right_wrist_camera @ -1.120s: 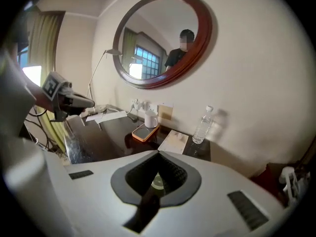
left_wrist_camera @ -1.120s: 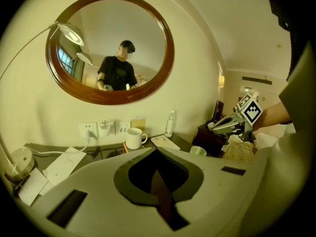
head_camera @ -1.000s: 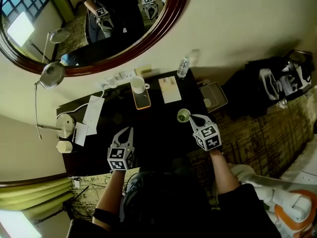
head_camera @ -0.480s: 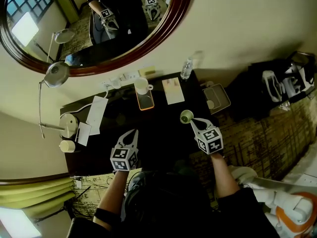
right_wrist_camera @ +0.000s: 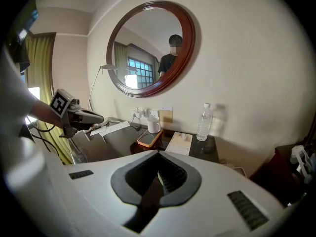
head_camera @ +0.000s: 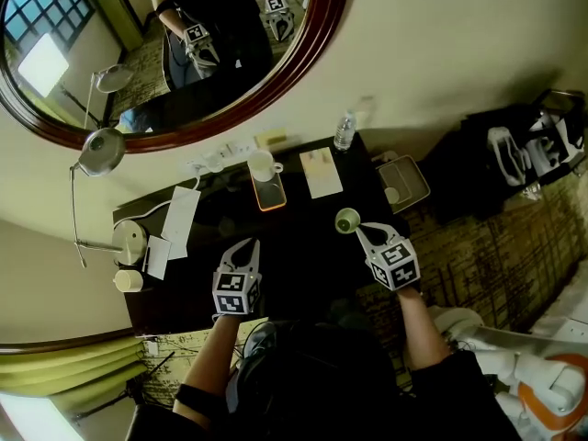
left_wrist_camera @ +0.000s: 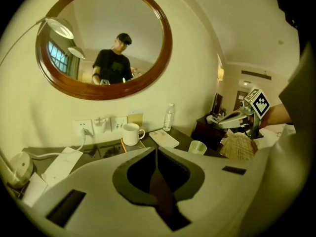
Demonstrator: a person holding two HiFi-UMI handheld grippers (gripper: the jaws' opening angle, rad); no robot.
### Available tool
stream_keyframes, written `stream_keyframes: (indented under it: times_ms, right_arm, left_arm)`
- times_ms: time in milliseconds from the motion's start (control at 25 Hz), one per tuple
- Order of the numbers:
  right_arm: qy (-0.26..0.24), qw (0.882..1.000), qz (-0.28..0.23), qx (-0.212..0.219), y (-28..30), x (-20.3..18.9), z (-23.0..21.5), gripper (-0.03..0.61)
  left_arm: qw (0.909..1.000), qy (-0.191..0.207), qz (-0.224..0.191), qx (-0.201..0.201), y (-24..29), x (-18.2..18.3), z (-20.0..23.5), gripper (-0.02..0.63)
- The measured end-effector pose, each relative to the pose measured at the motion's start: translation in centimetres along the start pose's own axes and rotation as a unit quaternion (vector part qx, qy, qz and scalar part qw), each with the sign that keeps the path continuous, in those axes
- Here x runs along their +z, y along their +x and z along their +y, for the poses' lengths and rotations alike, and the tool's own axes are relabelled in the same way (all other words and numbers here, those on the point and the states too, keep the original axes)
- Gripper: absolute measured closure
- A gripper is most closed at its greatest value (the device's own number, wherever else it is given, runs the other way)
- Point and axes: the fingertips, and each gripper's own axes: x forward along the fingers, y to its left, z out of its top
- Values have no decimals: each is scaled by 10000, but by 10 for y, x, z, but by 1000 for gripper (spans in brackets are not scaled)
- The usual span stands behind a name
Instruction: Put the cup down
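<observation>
Left gripper [head_camera: 244, 244]: jaws pressed together, nothing between them. It hangs on the person's side of the mug [head_camera: 261, 163], well apart from it.

Cup [head_camera: 347, 220]: small, pale green, see-through. It stands upright on the desk [head_camera: 303, 246], right of the mug and nearer the person. Judged light, thin-walled and easy to tip; glass or plastic, cannot tell. Best hold: pinch the rim wall, one pad inside.

Right gripper [head_camera: 360, 229]: jaws closed, empty, further right of the mug, tips just beside the cup.

Views: head view leaves touching or apart unsettled. Left gripper view shows the cup clear of the right gripper. Right gripper view misses the cup and shows the mug and the bottle [right_wrist_camera: 204, 121].
</observation>
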Motion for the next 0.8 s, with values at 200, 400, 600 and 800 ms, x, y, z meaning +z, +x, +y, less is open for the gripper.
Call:
stream_keyframes:
  times_ms: [200, 400, 600, 800]
  right_arm:
    - [8, 10000, 23, 34, -1, 4, 4, 571]
    - [-5, 9999, 29, 160, 4, 8, 9, 571]
    - [-37, 9994, -3, 358, 15, 16, 16, 571]
    - [-204, 9979, 3, 610, 33, 25, 25, 571]
  left_arm:
    - [9986, 379, 179, -333, 26, 23, -1, 535]
    - [9923, 950, 486, -627, 59, 42, 4, 446]
    - [9865, 1218, 870, -660, 95, 62, 17, 337]
    - [9731, 1680, 1331, -846, 131, 63, 25, 205]
